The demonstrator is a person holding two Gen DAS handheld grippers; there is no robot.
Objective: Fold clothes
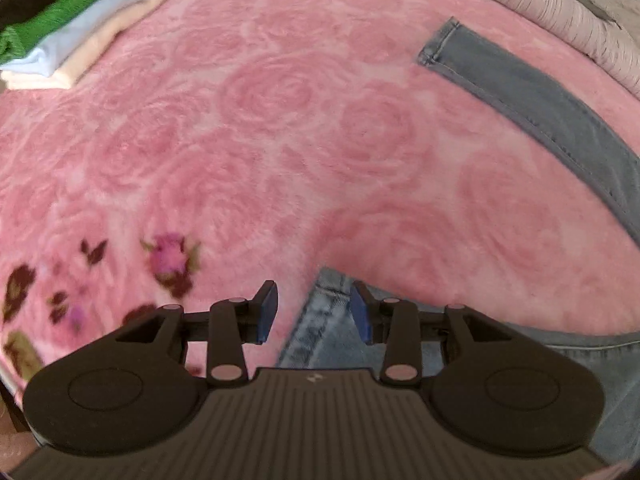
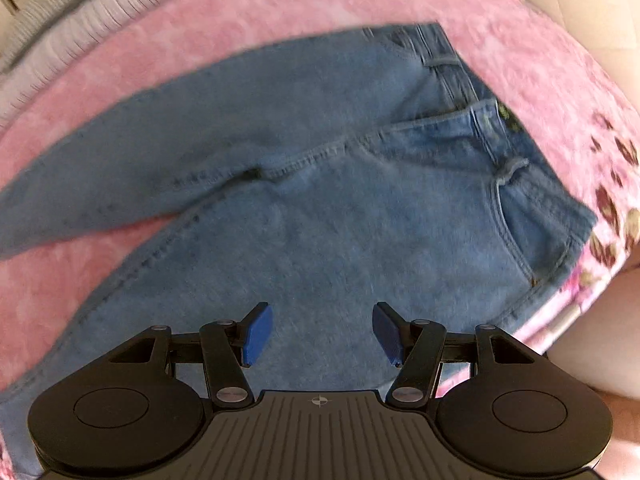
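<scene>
Jeans lie spread on a pink blanket patterned with roses, and they fill most of the right wrist view: the waistband with its belt loops sits toward the upper right of that frame, a front pocket curves down the right side, and one leg runs off to the left edge while the other comes down toward the lower left. The right hand-held gripper hangs over the denim at the bottom centre of its frame, its blue pads spread wide with nothing between them; whether they touch the cloth is not clear. In the left wrist view the left hand-held gripper is likewise released, its blue pads well apart. It sits at the bottom centre of the frame, right at a hemmed corner of the jeans, with one pad over the blanket and the other over denim. A second stretch of the jeans, darker and showing a stitched hem, crosses the right side of that frame from the upper middle down to the right edge. In the upper left corner a stack of folded clothes rests on the blanket: a black piece on top, then green, pale blue and cream. A ribbed pale cover lies along the upper right, beyond the blanket's edge. Small dark flowers are printed on the blanket at the lower left.
</scene>
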